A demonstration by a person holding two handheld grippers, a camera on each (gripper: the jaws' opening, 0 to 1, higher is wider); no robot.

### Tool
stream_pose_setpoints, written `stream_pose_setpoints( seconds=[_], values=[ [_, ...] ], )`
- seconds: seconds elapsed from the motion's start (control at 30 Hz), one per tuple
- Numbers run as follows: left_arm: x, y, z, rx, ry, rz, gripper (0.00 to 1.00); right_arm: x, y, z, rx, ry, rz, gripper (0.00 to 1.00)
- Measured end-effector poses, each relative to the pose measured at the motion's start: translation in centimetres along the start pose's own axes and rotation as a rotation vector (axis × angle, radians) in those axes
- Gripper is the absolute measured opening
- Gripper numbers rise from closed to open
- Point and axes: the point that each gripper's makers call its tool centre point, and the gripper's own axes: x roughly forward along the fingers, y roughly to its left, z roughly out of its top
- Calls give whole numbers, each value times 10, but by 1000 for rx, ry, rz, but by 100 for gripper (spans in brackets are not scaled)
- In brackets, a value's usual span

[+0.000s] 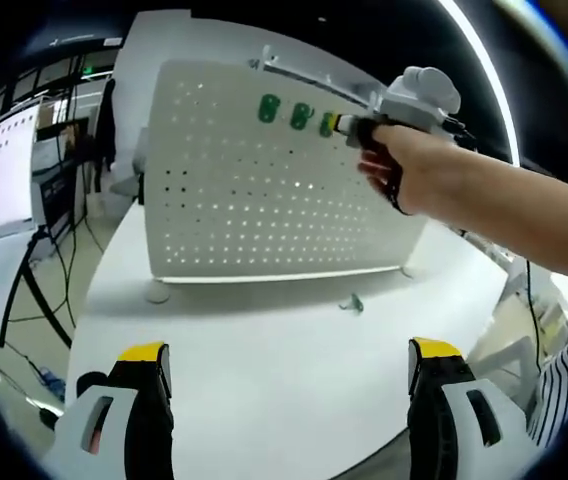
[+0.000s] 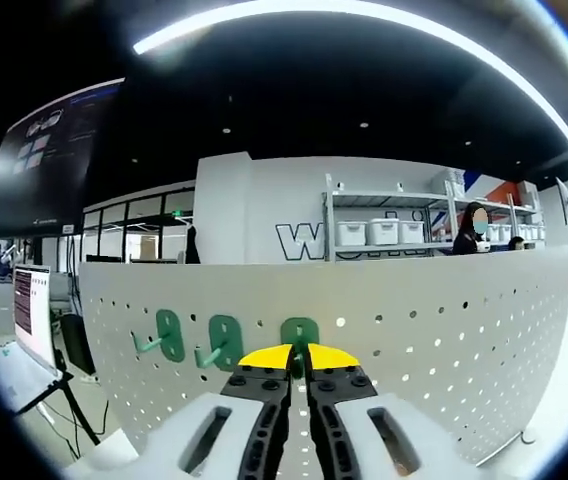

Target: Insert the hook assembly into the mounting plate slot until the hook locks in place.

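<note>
The left tool (image 1: 289, 385) hangs wide open and empty over the white worktop (image 1: 264, 340). Farther off, the right tool (image 2: 298, 357) pinches a green hook (image 2: 300, 331) against the pegboard (image 2: 444, 330). The hook looks light, stiff plastic, best gripped by its flat backplate.

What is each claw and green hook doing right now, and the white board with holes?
Left claw: open, empty.
Right claw: shut on third green hook, at the board.
Two green hooks: already hanging on the board.
Pegboard: standing upright on the table.
Loose green hook: lying on the table.
</note>
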Motion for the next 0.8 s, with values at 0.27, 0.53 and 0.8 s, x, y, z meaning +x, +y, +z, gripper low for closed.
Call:
stream_pose_setpoints(
  seconds=[0.27, 0.53, 0.8],
  values=[
    [-4, -2, 3, 6, -2, 8, 100, -1, 2, 12, -9, -5, 37, 19],
    [-10, -10, 4, -23, -15, 5, 100, -11, -12, 37, -77, -48, 106, 26],
    [-20, -13, -1, -24, -1, 17, 100, -25, -52, 30, -139, -13, 103, 32]
  ],
)
